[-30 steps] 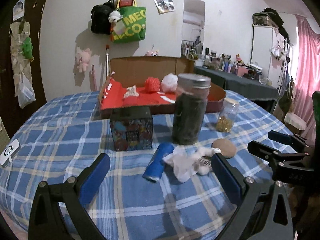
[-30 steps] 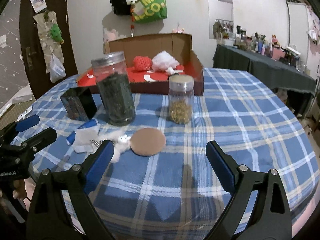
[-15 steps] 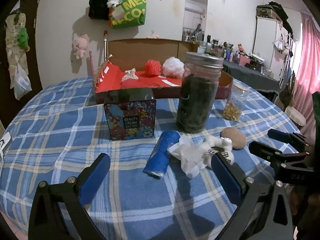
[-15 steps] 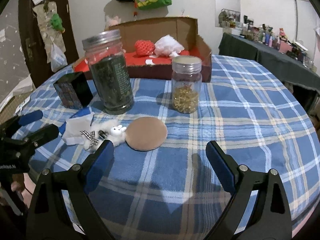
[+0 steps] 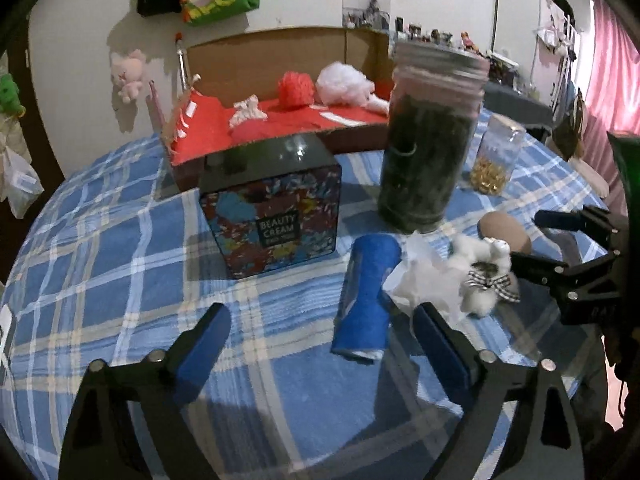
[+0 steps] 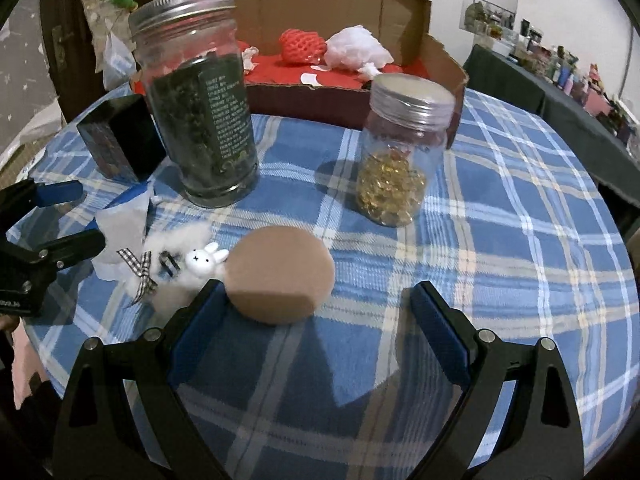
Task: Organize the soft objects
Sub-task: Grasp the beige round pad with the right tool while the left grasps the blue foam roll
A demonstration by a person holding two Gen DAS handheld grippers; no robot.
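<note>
While both tilt down at the table, left gripper (image 5: pixel 320 330) jaws narrowing — blue roll (image 5: pixel 366 294) between, untouched, right gripper (image 6: pixel 318 306) jaws wide — empty.

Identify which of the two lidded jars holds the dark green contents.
The taller jar, standing left of the shorter jar, which holds golden pieces.

Taking the tall jar (image 6: pixel 200 100) as reference: box (image 6: pixel 120 140) sitting left, small jar (image 6: pixel 400 152) right, tray (image 6: pixel 440 68) standing behind, sponge (image 6: pixel 280 276) and plush (image 6: pixel 192 264) lying before it.
</note>
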